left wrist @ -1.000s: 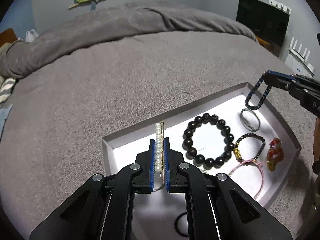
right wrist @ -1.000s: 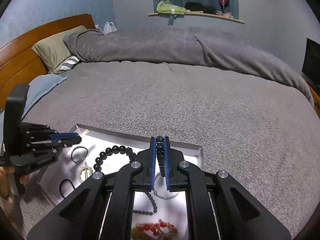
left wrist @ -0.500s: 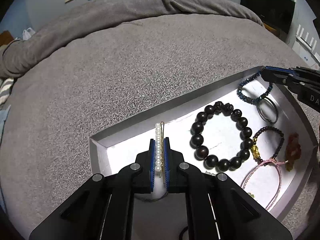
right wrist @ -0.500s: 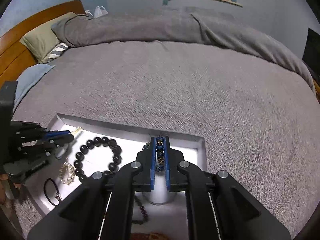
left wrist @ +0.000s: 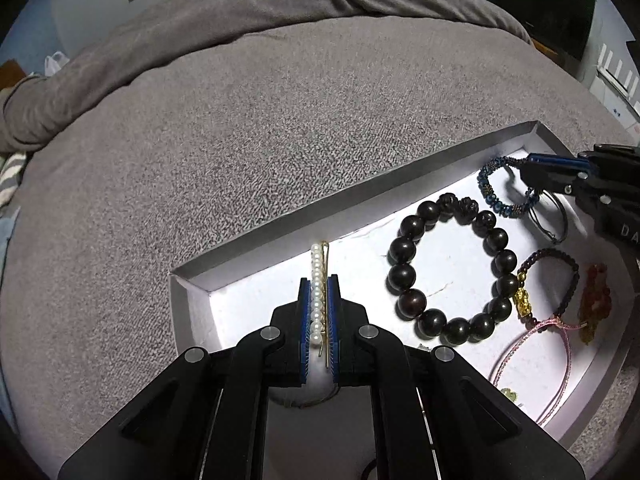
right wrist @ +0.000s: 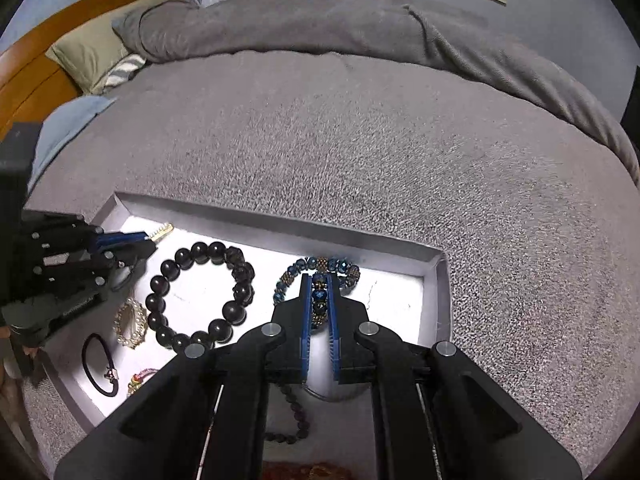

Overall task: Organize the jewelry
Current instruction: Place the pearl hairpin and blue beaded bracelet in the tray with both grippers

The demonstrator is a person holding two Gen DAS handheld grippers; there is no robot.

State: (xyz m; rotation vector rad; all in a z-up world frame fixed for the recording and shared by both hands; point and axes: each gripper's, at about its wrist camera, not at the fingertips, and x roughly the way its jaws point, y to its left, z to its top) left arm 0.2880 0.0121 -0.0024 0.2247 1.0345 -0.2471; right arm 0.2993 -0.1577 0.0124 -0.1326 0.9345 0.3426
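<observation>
A white tray [left wrist: 188,300] lies on the grey bed. My left gripper [left wrist: 319,280] is shut on a pearl hair clip [left wrist: 318,268] over the tray's near-left corner; it also shows in the right wrist view [right wrist: 132,240]. My right gripper [right wrist: 320,280] is shut on a blue beaded bracelet [right wrist: 340,266], which rests low at the tray's far right end; it also shows in the left wrist view [left wrist: 494,196]. A large black bead bracelet [left wrist: 452,272] lies in the tray's middle.
Also in the tray: a dark bead bracelet with gold charm [left wrist: 548,280], a pink cord bracelet [left wrist: 532,360], a red-orange charm [left wrist: 596,300], a black hair tie [right wrist: 98,364] and a pearl ring piece [right wrist: 130,322]. Pillows [right wrist: 88,52] and a wooden headboard [right wrist: 28,80] stand at the far left.
Both grippers have come down toward the tray. The blue bracelet, held above the tray rim a second ago, now lies low inside the tray, still gripped.
</observation>
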